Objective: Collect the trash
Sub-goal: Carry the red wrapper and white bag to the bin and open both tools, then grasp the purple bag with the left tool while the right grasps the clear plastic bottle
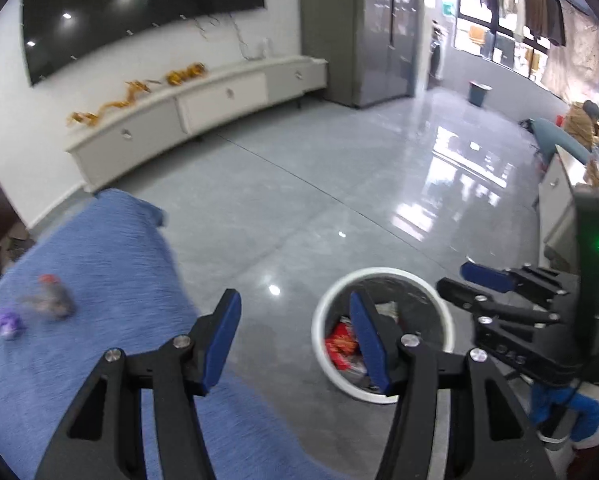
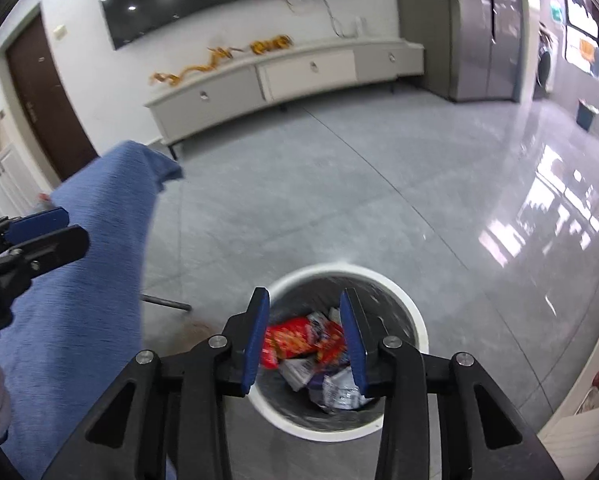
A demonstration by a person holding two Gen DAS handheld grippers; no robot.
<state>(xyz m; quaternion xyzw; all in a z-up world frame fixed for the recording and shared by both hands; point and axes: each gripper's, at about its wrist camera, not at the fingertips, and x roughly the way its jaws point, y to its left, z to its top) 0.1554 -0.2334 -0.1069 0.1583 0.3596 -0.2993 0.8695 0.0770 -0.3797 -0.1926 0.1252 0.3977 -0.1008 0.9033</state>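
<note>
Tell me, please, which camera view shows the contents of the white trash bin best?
The right wrist view: it looks almost straight down into the white trash bin, showing red and white wrappers. In the left wrist view the bin is farther off and partly hidden behind a finger.

Black hand-held gripper (image 1: 295, 340), blue pads (image 1: 221, 344), silver screws
</note>
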